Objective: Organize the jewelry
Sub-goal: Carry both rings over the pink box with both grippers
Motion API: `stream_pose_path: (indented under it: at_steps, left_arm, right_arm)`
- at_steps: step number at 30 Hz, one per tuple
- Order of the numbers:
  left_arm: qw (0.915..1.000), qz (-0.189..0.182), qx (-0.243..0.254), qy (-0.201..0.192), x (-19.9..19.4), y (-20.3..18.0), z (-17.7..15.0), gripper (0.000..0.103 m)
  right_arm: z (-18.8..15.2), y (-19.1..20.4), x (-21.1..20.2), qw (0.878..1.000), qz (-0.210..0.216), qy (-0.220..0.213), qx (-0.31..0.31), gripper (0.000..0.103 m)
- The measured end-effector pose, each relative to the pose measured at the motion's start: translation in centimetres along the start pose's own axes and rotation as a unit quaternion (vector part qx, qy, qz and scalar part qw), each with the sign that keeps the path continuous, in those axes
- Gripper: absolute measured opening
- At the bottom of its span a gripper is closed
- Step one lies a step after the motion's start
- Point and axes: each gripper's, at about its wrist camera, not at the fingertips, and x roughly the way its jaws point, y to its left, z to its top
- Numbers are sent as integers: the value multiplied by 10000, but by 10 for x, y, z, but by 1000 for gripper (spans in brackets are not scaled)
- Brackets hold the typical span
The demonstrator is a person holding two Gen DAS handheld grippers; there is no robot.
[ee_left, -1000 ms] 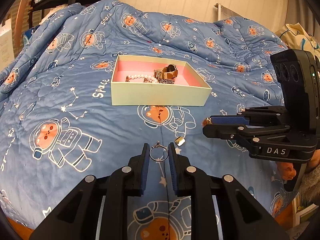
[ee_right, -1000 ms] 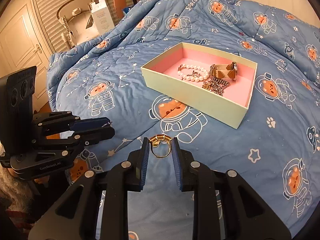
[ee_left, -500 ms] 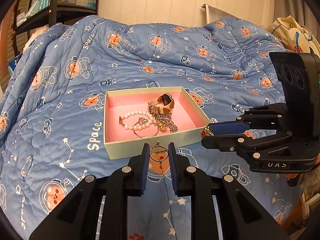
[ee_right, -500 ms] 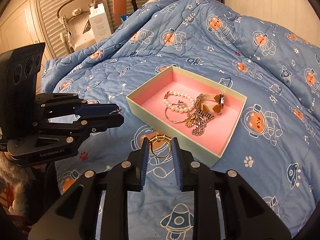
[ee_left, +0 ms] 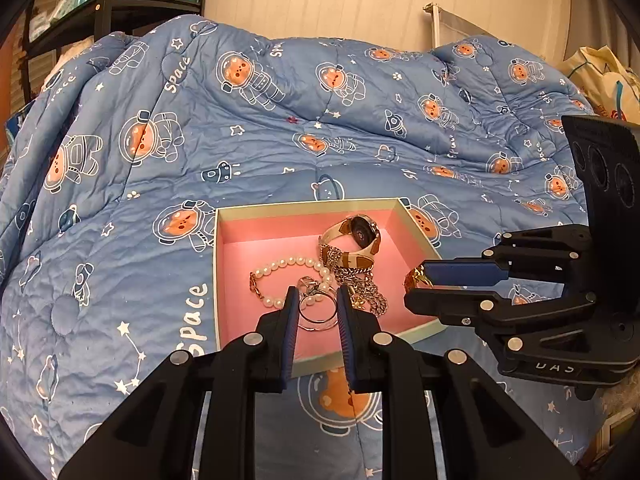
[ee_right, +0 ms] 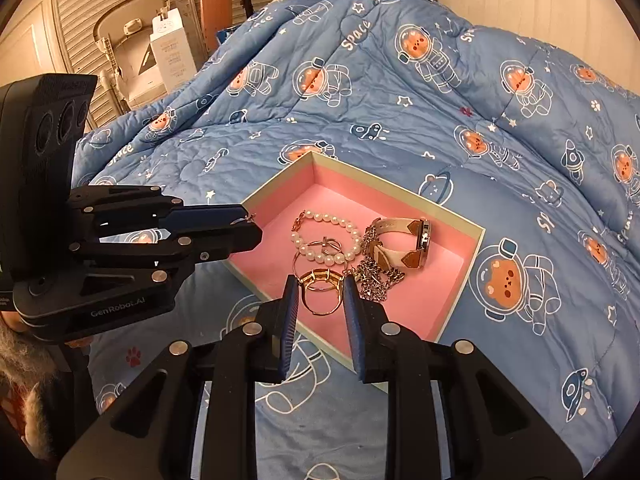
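Observation:
A pale green box with a pink lining (ee_left: 217,272) (ee_right: 400,191) lies on the blue astronaut quilt (ee_left: 280,128). Inside it are a pearl bracelet (ee_left: 280,265), a watch with a beige strap (ee_left: 362,234), a silver chain (ee_left: 368,292) and a thin ring. My left gripper (ee_left: 314,298) is shut on a silver ring (ee_left: 319,324), held above the near part of the box. To its right, my right gripper (ee_right: 320,285) is shut on a gold ring (ee_right: 320,278), also above the box's near edge. Each gripper also appears in the other's view: the right gripper (ee_left: 416,284) and the left gripper (ee_right: 250,224).
The quilt rises in folds behind the box. A dark shelf rack (ee_left: 104,4) stands at the far left. A white carton (ee_right: 172,48) and a folded frame lean by slatted doors. A yellow bag (ee_left: 604,80) sits at the right edge of the bed.
Both grippers have travelled forward across the quilt with their rings. The box, once well ahead, now lies right under the fingertips. The grips have not changed.

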Motion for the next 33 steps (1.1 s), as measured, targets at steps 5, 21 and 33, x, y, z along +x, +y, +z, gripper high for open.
stream_pose_path:
  at_steps: [5,21,33]
  left_arm:
    - [9999,24,-39,155,16,4,6,19]
    - [9981,109,106,592,50,7,9,19]
    - [9969,149,56,773,62,15,10,19]
  right_arm:
    - [10,-15,20,9993,74,257,244,24]
    - [16,-24,53,9971,6,699,296,24]
    - [15,-24,67,9957,-49,890,256,24]
